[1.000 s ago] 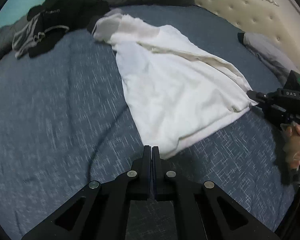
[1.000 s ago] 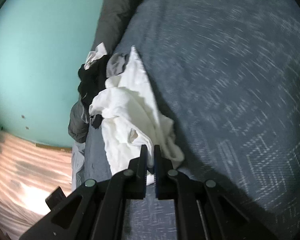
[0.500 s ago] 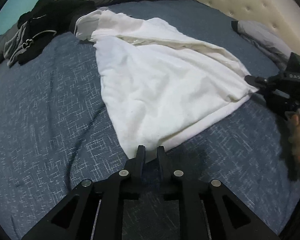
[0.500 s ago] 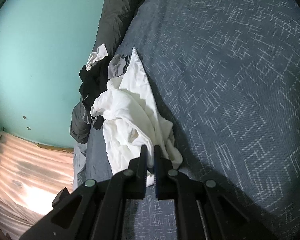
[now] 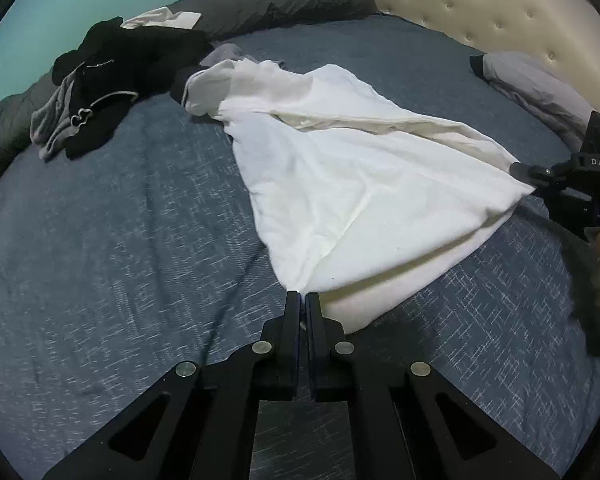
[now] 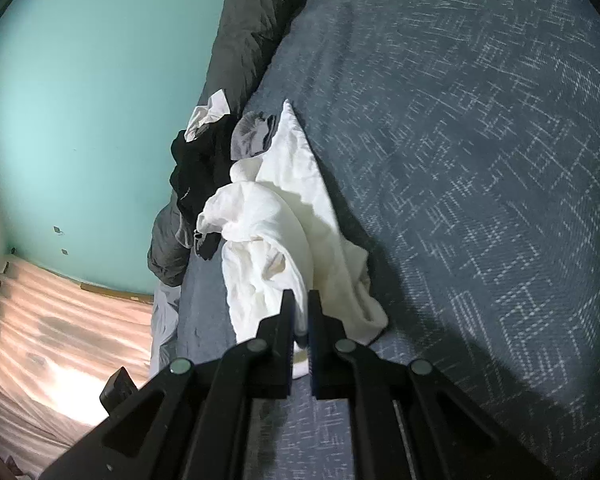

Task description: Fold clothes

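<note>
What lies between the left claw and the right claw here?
In the left wrist view, the white garment spans from the left claw to the right claw; each pinches a corner.

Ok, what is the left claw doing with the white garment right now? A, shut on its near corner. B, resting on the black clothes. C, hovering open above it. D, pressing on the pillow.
A: the left claw is shut on the near corner of the white garment, while the right claw pinches the far corner on the blue bedspread.
</note>
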Available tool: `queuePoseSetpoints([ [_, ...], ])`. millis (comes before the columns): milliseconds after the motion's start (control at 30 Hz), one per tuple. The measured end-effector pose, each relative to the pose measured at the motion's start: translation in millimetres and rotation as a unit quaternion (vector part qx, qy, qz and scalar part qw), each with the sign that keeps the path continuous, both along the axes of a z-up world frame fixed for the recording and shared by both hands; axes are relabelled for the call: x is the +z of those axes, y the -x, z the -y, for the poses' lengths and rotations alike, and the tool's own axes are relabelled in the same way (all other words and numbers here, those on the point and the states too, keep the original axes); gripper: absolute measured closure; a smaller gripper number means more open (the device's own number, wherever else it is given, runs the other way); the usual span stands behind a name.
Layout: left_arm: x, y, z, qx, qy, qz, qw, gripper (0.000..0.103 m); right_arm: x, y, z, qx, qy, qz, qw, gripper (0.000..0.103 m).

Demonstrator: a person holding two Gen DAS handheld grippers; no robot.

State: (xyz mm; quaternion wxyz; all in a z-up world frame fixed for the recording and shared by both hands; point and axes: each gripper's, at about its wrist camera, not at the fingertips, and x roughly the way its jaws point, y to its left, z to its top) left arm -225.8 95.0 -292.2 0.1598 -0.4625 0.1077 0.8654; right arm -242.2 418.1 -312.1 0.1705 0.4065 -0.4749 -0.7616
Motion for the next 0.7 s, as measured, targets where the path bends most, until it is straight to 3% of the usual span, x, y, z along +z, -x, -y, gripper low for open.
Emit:
queuePoseSetpoints([
  [367,-27.9,-2.0,7.4,0.018,-0.022,0.041,0.9987,0.100,-20.1,-1.5,-0.9,-0.006,-0.012,0.033,0.999,0.098],
  [567,-22.3,-2.6,27.5,0.052,-0.070,0.052,0.9948,0.096,-19.3,-2.1,-2.6,-0.007,-0.008,0.033,0.999,0.096],
  [700,-19.6,2.2,43.1,0.081,-0.122,0.062,0.9873,0.079,-16.3,-4.7,-4.0,-0.014,-0.011,0.030,0.999,0.095],
])
